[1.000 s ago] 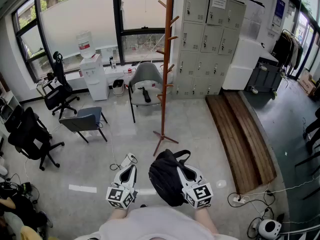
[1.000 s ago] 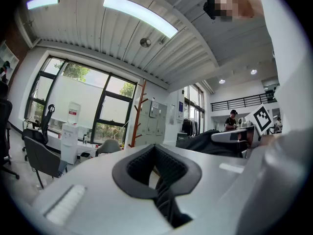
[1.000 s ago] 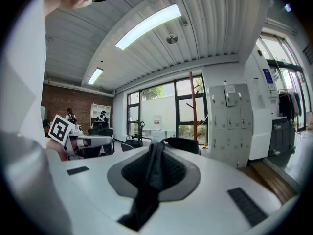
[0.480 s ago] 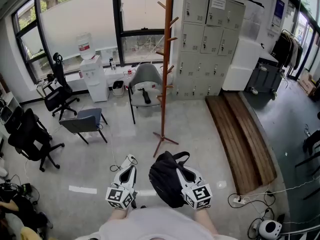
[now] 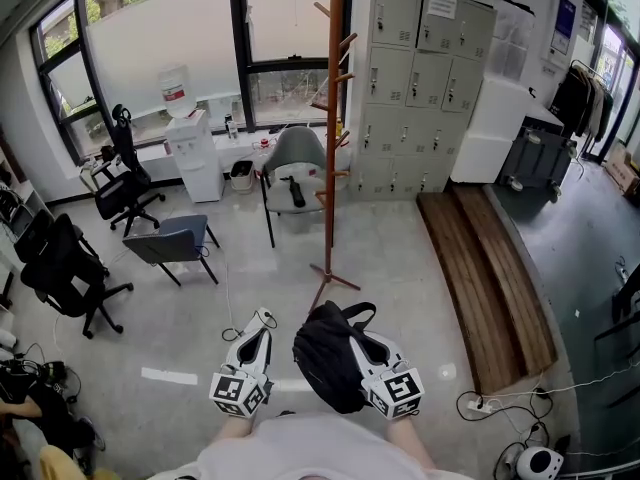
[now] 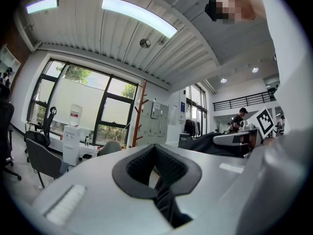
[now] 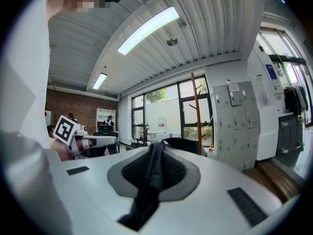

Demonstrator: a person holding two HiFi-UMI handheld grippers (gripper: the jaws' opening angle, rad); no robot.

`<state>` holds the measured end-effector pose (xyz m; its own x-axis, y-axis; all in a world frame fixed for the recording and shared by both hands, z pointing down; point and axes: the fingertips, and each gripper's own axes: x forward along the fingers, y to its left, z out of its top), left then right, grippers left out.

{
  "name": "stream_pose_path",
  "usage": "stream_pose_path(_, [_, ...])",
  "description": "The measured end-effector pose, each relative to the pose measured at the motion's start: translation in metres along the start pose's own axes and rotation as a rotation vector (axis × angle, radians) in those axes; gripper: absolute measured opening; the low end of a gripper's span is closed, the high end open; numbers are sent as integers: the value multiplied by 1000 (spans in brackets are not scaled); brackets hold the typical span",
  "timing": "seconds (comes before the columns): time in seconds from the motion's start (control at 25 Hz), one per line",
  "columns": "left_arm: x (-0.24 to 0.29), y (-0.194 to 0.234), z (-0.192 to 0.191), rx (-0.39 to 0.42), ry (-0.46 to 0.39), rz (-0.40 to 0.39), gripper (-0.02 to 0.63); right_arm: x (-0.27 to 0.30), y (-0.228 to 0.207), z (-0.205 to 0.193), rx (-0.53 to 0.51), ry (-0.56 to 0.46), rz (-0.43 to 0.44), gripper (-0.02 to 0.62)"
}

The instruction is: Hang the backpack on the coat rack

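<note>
Beside coat rack [image 5: 330,138]: chair [image 5: 292,158] (lockers [image 5: 420,78] behind).

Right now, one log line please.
right gripper: shut on backpack strap | left gripper: shut, empty | backpack: not on coat rack ahead

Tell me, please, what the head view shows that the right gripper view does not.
Only the head view shows the backpack as a whole, its black body hanging at the right gripper, and the coat rack down to its feet. Only the right gripper view shows the black strap pinched between that gripper's fingers, plus the ceiling lights. Both show the rack's pole, the grey lockers and the left gripper.
</note>
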<state>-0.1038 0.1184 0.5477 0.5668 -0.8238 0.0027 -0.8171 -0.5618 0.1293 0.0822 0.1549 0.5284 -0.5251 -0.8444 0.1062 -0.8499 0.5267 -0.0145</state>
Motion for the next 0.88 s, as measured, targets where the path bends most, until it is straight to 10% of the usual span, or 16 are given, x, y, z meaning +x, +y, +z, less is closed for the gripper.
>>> stream_pose_path(0.88, [79, 52, 7, 33, -38, 43, 9, 73, -64, 12, -50, -15, 4, 40])
